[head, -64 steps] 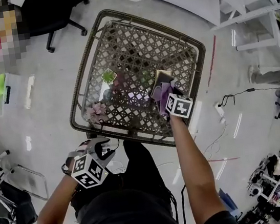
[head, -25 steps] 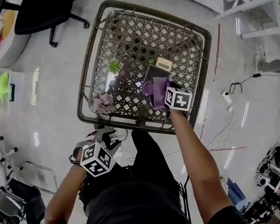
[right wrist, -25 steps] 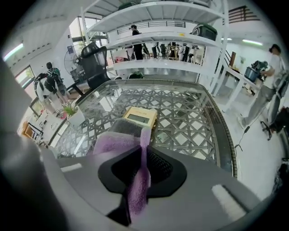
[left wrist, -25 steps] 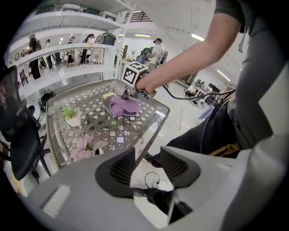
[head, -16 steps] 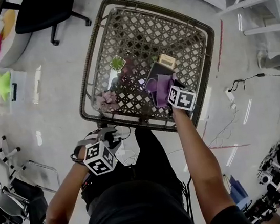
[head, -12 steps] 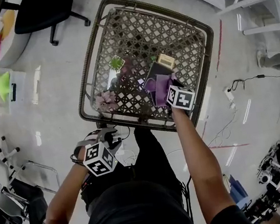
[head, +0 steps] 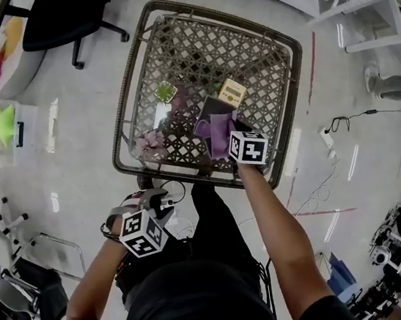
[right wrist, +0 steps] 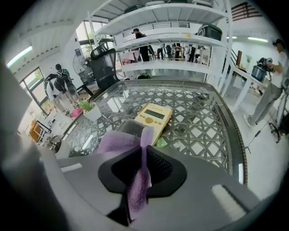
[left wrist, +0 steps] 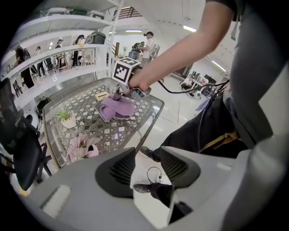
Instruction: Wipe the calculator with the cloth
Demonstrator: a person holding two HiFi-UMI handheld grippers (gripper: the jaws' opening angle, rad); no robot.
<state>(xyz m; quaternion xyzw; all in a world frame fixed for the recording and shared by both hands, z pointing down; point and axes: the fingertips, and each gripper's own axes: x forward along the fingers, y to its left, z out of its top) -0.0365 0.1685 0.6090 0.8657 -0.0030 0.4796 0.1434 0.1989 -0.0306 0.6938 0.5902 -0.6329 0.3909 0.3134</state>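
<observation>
While the right gripper (right wrist: 142, 168) clenches the cloth (right wrist: 118, 142) at the table's (head: 126, 96) near edge, the calculator (right wrist: 153, 117) lies beside it. The left gripper (left wrist: 146, 173) is released, empty.

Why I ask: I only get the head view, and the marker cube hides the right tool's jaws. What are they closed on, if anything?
Observer: The right gripper view shows the right tool shut on a fold of the purple cloth.
Operator: Is the calculator's display covered by the cloth?
Observer: No. The beige calculator lies beyond the cloth with its display uncovered.
Operator: And the left tool?
Observer: In its own view the left tool is open with nothing between its jaws. Only the floor shows through the gap.
</observation>
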